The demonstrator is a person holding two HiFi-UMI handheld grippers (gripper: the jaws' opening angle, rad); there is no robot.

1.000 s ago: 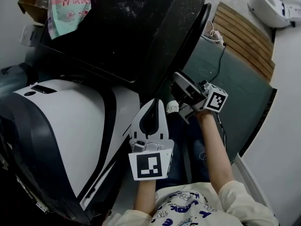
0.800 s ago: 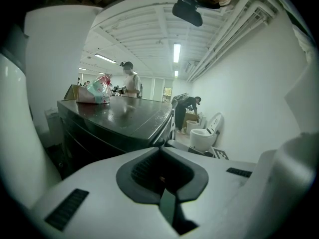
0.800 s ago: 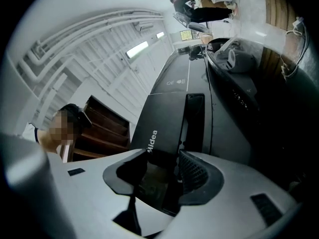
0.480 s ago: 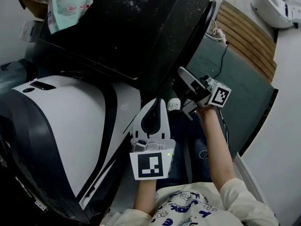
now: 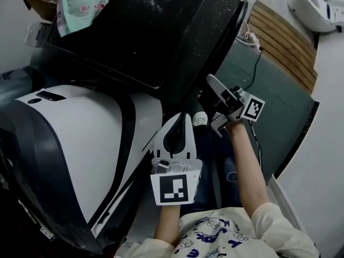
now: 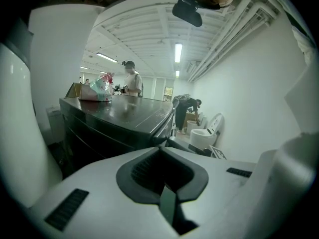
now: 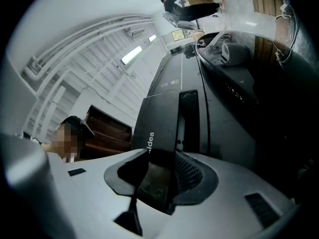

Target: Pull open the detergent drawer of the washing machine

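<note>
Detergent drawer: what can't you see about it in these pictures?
- Right gripper view: the right gripper has just been closing its jaws round the detergent drawer; too dark to tell whether they press it.
- Same view: the drawer's inside is hidden behind its own front.
- Head view: that gripper hides the drawer.

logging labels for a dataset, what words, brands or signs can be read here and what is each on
"idea": white letters on the dark drawer front; anything before them is out of sight.
Red Chinese print on the pink and green bag: too blurred to read.
Blue letters on the person's shirt: unreadable.
Small marks on the machine's top panel: too small to read.
</note>
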